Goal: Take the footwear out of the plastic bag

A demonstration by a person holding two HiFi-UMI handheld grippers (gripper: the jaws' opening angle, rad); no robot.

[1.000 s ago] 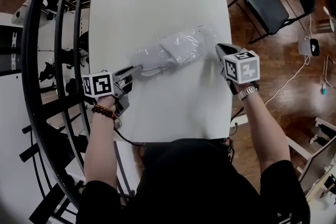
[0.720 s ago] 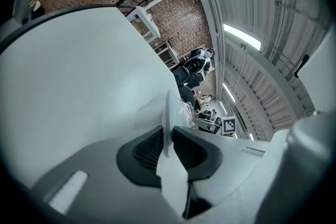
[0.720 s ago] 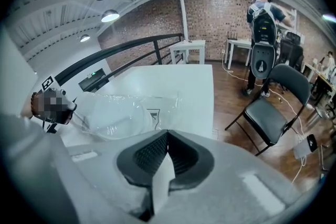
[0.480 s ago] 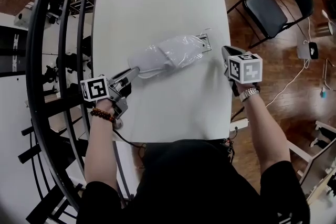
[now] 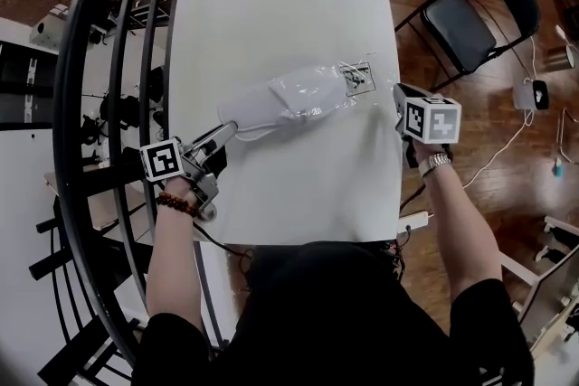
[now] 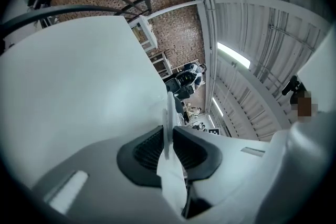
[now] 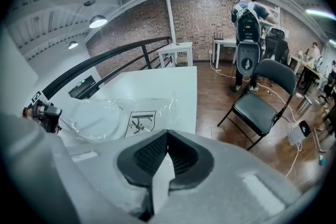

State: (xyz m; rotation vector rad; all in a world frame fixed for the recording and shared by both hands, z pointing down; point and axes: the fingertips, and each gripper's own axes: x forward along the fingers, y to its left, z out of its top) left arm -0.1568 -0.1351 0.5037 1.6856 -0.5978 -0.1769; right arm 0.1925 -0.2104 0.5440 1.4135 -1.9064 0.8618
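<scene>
Two grippers sit at a white table (image 5: 271,14). At its centre lies a white slipper (image 5: 253,108), toe end inside a clear bag (image 5: 335,86), heel end sticking out bare toward 8 o'clock. The left gripper (image 5: 226,133), at 7 o'clock of the slipper, is clamped on the slipper's thin rear edge, which stands between its ribbed pads in the left gripper view. The right gripper (image 5: 398,93) is at 3 o'clock of the bag, just beside its flat end with a printed label (image 5: 359,78). Its jaws are pressed together; whether any film is caught between them I cannot tell. A black folding chair (image 5: 466,18) stands off the table toward 2 o'clock.
</scene>
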